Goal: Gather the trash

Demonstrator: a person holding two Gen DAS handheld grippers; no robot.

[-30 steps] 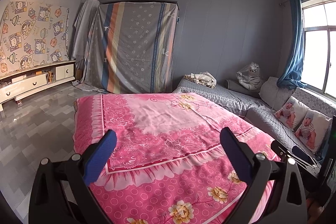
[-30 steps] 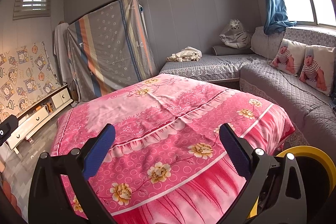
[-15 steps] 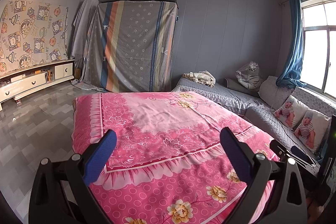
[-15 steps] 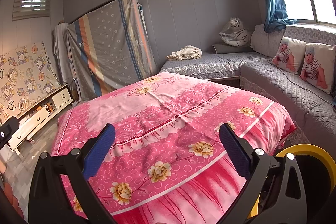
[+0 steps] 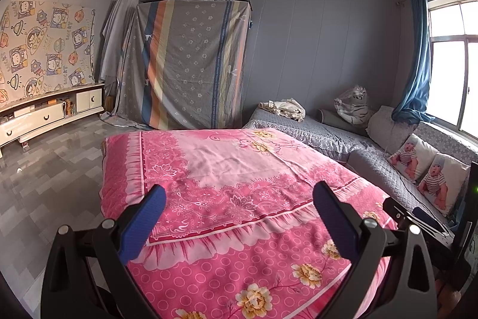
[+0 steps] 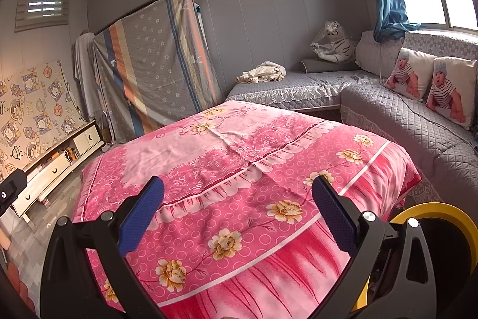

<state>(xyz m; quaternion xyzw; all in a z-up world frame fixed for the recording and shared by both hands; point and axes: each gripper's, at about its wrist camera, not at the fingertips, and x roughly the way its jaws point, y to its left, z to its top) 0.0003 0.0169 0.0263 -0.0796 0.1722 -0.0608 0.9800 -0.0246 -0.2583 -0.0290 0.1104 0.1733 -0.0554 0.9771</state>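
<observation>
Trash unseen; left gripper (image 5: 237, 198) and right gripper (image 6: 237, 196) jaws spread wide, empty.

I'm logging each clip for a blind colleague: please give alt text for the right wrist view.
The open right gripper hangs empty over a table draped in a pink flowered cloth. A grey sofa with two baby-print cushions lies to the right, and a yellow-rimmed bin sits at the lower right.

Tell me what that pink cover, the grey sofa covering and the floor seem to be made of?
Pink floral cover: thin woven fabric, slightly sheeny, judging by its creases. Grey sofa cover: quilted matte textile, diamond stitching, with a lace hem. Floor: probably glazed tile or vinyl, since it reflects light.
</observation>
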